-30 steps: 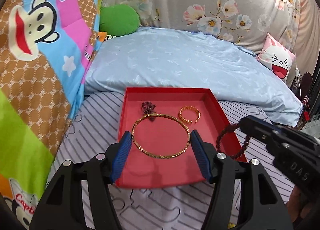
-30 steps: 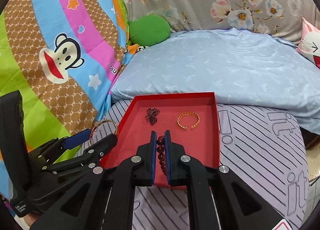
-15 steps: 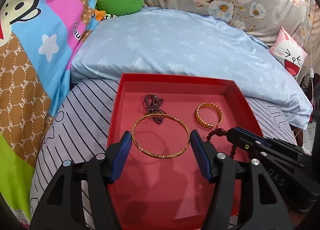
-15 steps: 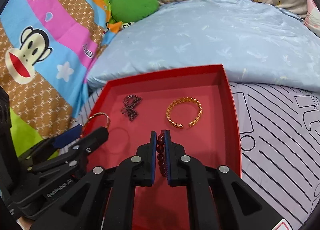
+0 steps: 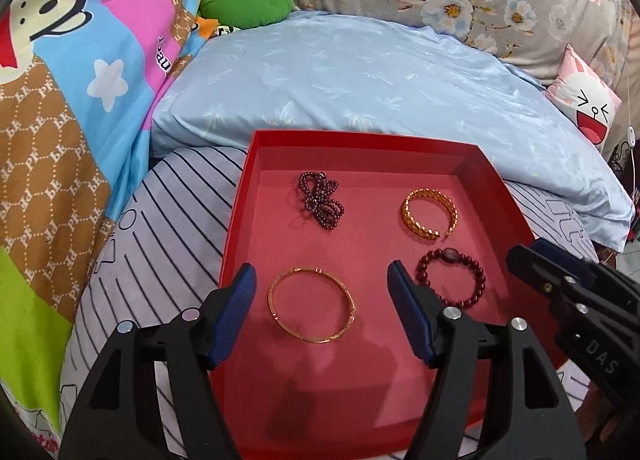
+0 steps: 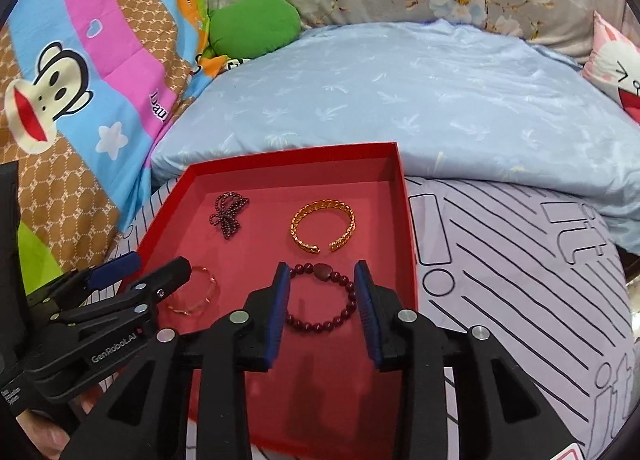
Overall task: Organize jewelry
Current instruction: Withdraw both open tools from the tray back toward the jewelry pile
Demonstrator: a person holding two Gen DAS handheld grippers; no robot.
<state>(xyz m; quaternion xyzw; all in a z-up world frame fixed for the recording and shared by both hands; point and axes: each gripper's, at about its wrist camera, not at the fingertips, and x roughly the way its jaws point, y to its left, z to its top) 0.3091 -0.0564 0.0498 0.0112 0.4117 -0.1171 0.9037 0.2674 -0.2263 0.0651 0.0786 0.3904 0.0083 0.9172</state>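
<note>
The red tray [image 5: 240,196] lies on a striped bed cover [image 6: 500,244], with a blue pillow [image 5: 380,80] just behind it. Inside lie 4 pieces: a dark bead strand [image 5: 320,200] at the tray's far left, a gold cuff [image 5: 429,213] far right, a thin gold bangle [image 5: 311,309] near left, a red bead bracelet [image 6: 322,298] near right. The left tool [image 5: 320,292] is spread around the bangle without touching it. The right tool [image 6: 322,288], jaws just opened, flanks the bracelet lying free.

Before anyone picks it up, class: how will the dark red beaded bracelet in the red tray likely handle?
The dark red beaded bracelet is probably floppy: separate strung beads, so it would sag from one pinch. Its round, glossy beads may slip or roll. It likely feels light, lying flat in the red tray.
</note>
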